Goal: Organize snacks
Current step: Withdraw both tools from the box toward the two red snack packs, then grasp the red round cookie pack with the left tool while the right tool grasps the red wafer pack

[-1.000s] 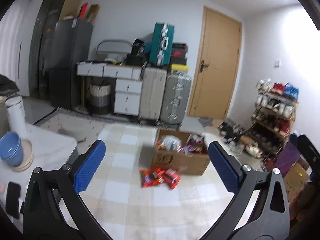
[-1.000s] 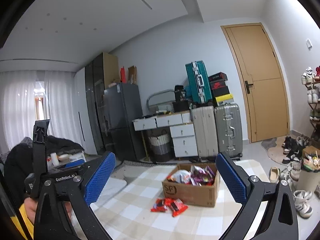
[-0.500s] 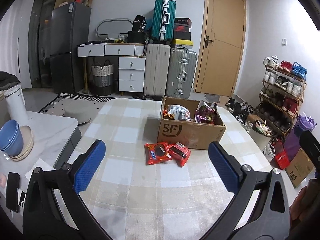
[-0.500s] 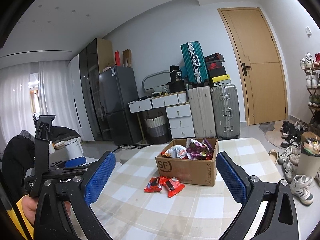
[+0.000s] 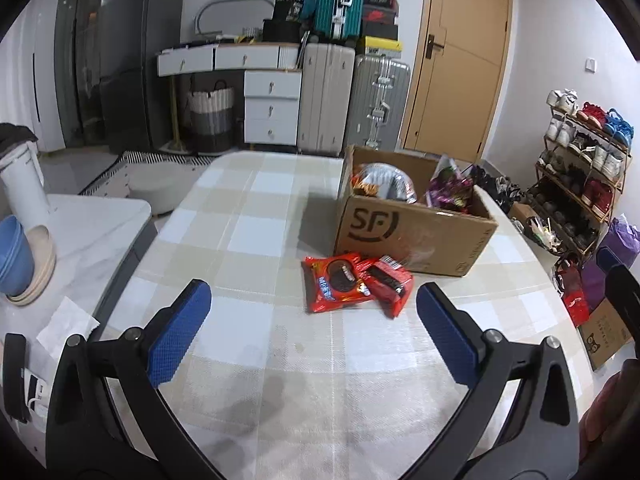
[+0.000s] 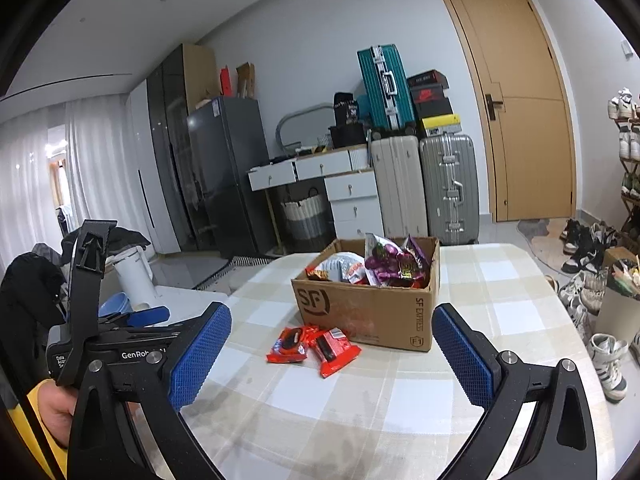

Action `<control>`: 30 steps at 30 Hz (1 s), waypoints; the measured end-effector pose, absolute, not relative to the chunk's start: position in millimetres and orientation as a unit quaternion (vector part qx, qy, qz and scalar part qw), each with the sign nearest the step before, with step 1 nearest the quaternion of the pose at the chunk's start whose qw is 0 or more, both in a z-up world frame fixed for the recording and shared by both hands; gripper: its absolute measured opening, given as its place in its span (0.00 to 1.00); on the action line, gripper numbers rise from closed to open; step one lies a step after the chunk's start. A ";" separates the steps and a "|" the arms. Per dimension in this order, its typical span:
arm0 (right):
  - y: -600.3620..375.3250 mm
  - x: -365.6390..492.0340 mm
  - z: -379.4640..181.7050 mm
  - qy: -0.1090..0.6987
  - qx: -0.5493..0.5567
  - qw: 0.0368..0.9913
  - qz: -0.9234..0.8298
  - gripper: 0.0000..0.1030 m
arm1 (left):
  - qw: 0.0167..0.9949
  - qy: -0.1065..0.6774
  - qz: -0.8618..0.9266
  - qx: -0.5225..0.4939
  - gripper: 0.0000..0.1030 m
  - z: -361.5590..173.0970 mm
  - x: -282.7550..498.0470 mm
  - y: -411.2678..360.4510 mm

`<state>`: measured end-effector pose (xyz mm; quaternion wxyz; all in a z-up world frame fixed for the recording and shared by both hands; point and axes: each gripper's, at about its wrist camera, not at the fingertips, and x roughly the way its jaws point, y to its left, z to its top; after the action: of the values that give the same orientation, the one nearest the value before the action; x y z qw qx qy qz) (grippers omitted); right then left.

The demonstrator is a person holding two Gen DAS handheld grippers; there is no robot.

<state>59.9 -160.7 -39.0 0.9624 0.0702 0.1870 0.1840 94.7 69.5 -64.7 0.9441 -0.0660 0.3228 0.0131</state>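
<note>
An open cardboard box (image 5: 416, 232) (image 6: 372, 312) marked SF stands on the checked tablecloth, with several snack bags inside, a silver one (image 5: 384, 184) and purple ones (image 6: 394, 262) among them. Two red snack packets (image 5: 338, 282) (image 5: 390, 284) lie overlapped on the cloth just in front of the box, seen too as red packets (image 6: 290, 344) (image 6: 334, 352) in the right wrist view. My left gripper (image 5: 314, 320) hangs open short of the packets, nothing between its blue pads. My right gripper (image 6: 332, 344) is open too, above the near table; the left gripper's body (image 6: 116, 336) shows at its left.
A white side table (image 5: 80, 232) at the left carries stacked bowls (image 5: 20, 260), a white jug (image 5: 22, 184) and a tissue. Suitcases (image 5: 356, 92), drawers and a fridge line the far wall. A shoe rack (image 5: 580, 168) and shoes stand at the right.
Both views have tilted down and drawn closer to the table; the box and red packets look larger and nearer. Both grippers stayed open.
</note>
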 end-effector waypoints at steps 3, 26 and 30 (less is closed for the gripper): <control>-156.1 78.5 -37.2 0.192 0.075 0.961 0.185 0.99 | 0.939 0.337 0.018 -0.070 1.00 -70.8 117.7 72.1; -120.2 190.6 -76.6 0.284 0.095 0.928 0.222 0.99 | 0.886 0.462 -0.007 -0.045 0.93 -179.2 266.0 61.7; -120.2 199.1 -109.0 0.320 0.089 0.919 0.211 0.99 | 0.881 0.468 -0.028 -0.058 0.82 -194.5 273.7 65.9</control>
<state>199.1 -120.2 -109.0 0.9192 0.0888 0.3205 0.2108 273.7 65.9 -194.5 0.8811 -0.0580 0.4684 -0.0282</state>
